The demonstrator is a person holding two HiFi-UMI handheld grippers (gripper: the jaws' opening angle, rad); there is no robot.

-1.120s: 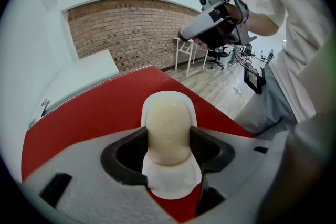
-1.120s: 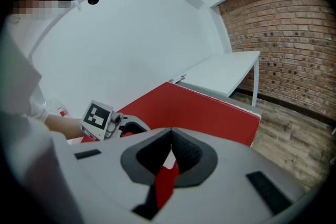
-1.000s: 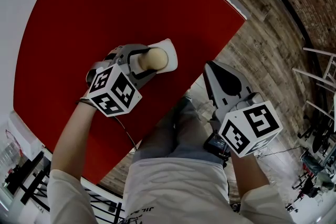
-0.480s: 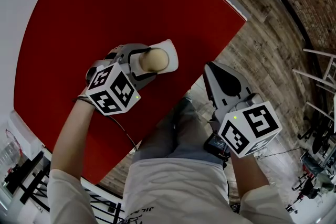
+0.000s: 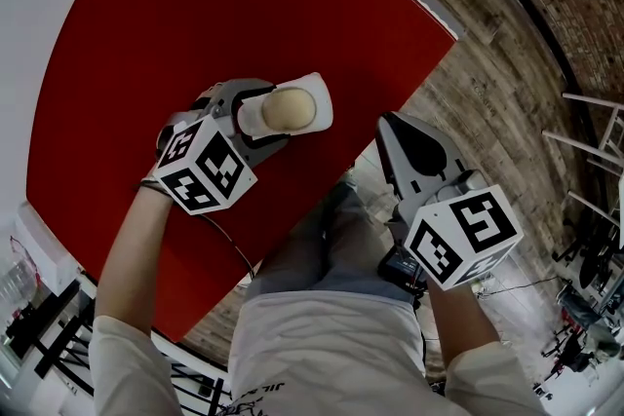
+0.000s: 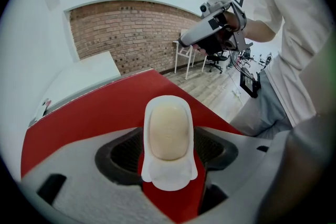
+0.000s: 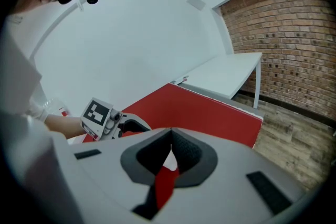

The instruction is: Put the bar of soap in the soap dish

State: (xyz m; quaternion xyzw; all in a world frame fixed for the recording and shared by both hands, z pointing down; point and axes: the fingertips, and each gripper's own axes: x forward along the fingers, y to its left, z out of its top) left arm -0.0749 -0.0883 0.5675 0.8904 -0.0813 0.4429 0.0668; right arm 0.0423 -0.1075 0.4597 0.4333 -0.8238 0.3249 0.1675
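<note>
While I am spreading the jaws of my left claw [image 5: 255, 119], the bar of soap [image 5: 288, 109] is lying in the white soap dish [image 5: 318, 94] on the red table [image 5: 195, 5]. The dish is sitting between my two jaws, and the dark pads are standing clear of its sides, so I am gripping nothing with this claw. Looking along the jaws, I am seeing the pale, rounded soap [image 6: 168, 131] resting lengthwise in the dish [image 6: 168, 180], with the dish's near end pointing back at me and red tabletop showing beneath it. I am keeping my right claw [image 5: 390, 127] off to the side, past the table's edge and above the wooden floor [image 5: 487, 93]. Its jaws [image 7: 169, 150] are pressing together at the tips with nothing between them.
</note>
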